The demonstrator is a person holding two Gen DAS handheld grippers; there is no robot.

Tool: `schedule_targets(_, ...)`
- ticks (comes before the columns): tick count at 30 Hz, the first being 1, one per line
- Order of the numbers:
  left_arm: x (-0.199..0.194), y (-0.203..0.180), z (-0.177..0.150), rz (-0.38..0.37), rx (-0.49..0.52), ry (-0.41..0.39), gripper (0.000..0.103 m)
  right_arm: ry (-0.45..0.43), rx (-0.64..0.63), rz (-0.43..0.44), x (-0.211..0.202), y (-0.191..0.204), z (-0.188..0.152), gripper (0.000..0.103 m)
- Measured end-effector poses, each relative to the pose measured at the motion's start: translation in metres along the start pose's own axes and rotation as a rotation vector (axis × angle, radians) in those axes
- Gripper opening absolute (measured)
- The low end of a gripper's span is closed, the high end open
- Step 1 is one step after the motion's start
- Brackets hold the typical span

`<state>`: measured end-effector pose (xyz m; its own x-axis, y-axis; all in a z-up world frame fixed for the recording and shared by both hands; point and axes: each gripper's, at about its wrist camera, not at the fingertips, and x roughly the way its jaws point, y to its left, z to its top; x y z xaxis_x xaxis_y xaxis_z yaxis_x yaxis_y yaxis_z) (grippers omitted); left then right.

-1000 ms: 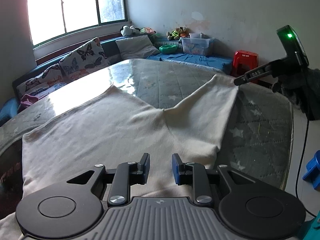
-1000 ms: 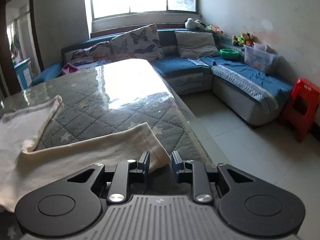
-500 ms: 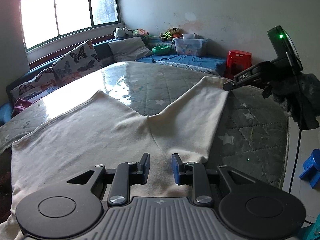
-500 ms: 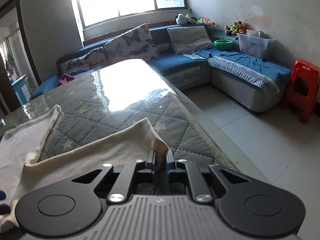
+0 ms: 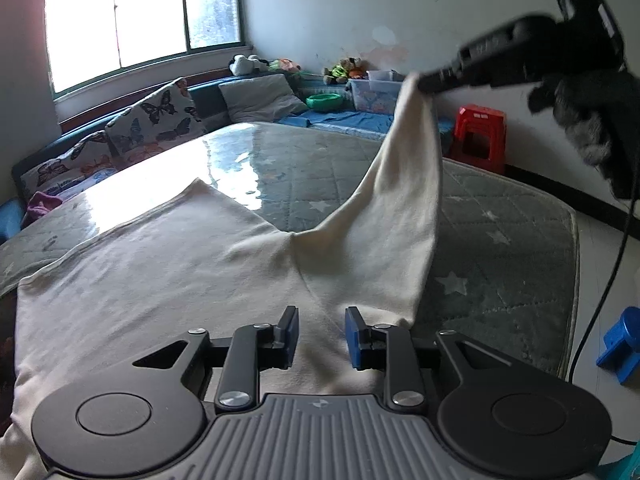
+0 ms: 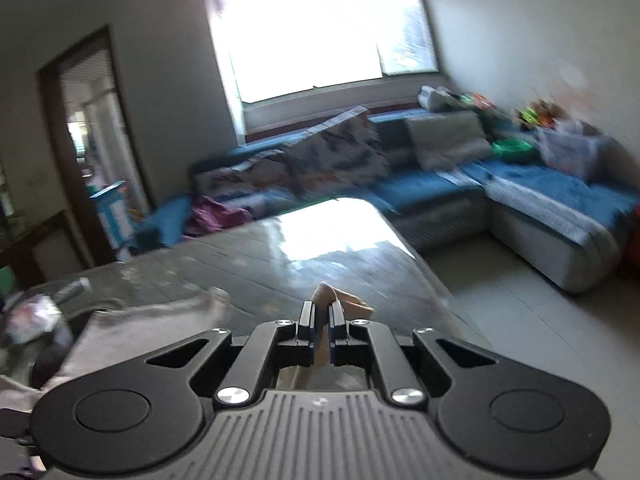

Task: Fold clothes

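Observation:
A cream garment [image 5: 160, 280] lies spread on the quilted grey table [image 5: 500, 240]. Its right sleeve [image 5: 404, 184] is pulled up off the table into the air. My right gripper [image 5: 424, 84] is shut on the sleeve's end, held by a gloved hand [image 5: 588, 120]. In the blurred right wrist view the right gripper [image 6: 321, 312] pinches a bunch of the cream cloth [image 6: 326, 294] between its pads. My left gripper [image 5: 322, 336] hovers low over the garment's near edge by the sleeve seam. Its jaws are opening, with cloth showing below the gap and the pads not pressing on it.
A blue corner sofa [image 6: 540, 200] with cushions, toys and a clear plastic box [image 5: 376, 94] runs along the far walls. A red stool [image 5: 480, 136] stands beyond the table. A blue object [image 5: 620, 344] and a black cable [image 5: 612, 272] are at the right.
The right gripper shut on the sleeve's end and lifted it well above the table. The left gripper has stayed over the garment's near edge.

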<state>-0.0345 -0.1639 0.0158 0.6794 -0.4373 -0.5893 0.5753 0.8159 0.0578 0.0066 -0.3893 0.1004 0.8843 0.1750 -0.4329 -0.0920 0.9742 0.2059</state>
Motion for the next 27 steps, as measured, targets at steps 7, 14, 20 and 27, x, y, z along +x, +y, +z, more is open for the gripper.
schedule_targets(7, -0.025, 0.027, -0.011, 0.058, -0.085, -0.018, 0.032, -0.034, -0.135, 0.182, -0.008, 0.072, 0.025, 0.004)
schedule_targets(14, -0.045, 0.045, -0.032, 0.116, -0.161, -0.019, 0.034, 0.014, -0.264, 0.397, 0.002, 0.16, 0.019, 0.004)
schedule_targets(20, -0.057, 0.057, -0.048, 0.158, -0.225, -0.015, 0.036, 0.125, -0.356, 0.527, 0.023, 0.22, -0.01, 0.004)
schedule_targets(27, -0.067, 0.067, -0.058, 0.18, -0.274, -0.013, 0.037, 0.23, -0.425, 0.589, 0.026, 0.247, -0.04, 0.013)
